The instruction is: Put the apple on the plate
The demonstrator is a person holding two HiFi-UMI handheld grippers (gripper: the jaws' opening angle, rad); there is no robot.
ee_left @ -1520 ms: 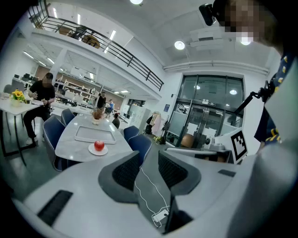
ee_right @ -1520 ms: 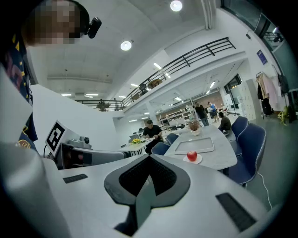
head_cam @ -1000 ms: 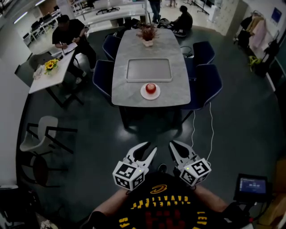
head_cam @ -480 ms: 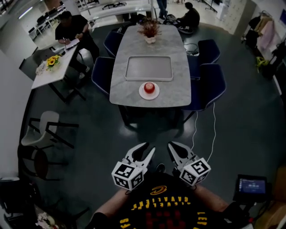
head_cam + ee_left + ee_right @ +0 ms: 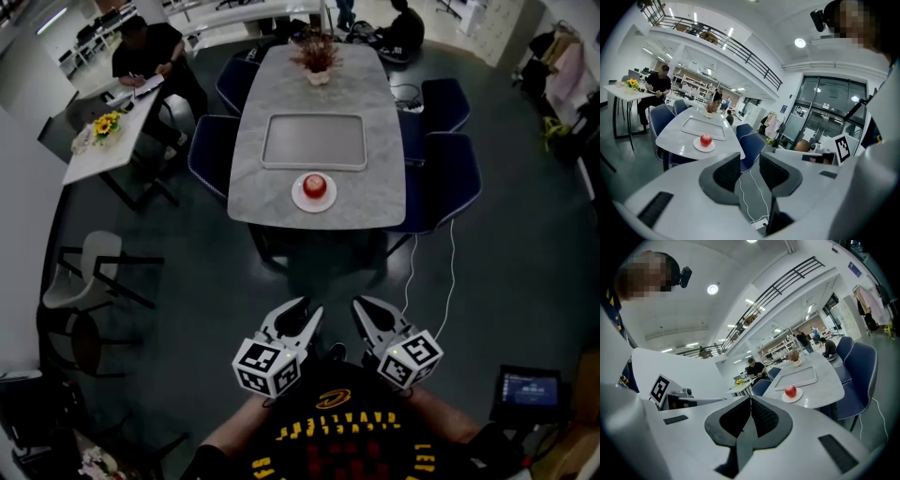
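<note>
Scanning from the left of the head view: a white chair (image 5: pixel 84 272) stands at nine o'clock, and up at ten o'clock a seated person (image 5: pixel 150 52) leans over a side table (image 5: pixel 112 150) with yellow flowers (image 5: pixel 106 125) on it.

On to the left gripper (image 5: pixel 302 314), held low at about six o'clock, close to the person's chest. In the left gripper view (image 5: pixel 750 164) its jaws stand slightly apart, a narrow slot between the ribbed pads. Nothing sits in that slot; only dark floor and a white cable (image 5: pixel 743 197) show through it. It touches nothing.

Straight ahead at twelve o'clock is the grey table (image 5: pixel 375 187), well apart from both grippers. The apple (image 5: pixel 315 185) sits on the plate (image 5: pixel 297 195) near the table's closest edge. Just beyond the plate lies an empty tray (image 5: pixel 314 141), and a potted plant (image 5: pixel 317 58) stands at the far end. Dark blue chairs (image 5: pixel 441 178) flank the table. From the left gripper view the apple (image 5: pixel 706 139) shows at ten o'clock; from the right gripper view it (image 5: pixel 790 390) shows at about two o'clock, red on its white plate (image 5: pixel 783 398).

Now the right gripper (image 5: pixel 366 317), just beside the left one. In the right gripper view (image 5: pixel 750 404) its jaws are pressed together, pads meeting at the tips, with nothing pinched.

Further right, a lit screen (image 5: pixel 530 386) glows at four o'clock.
</note>
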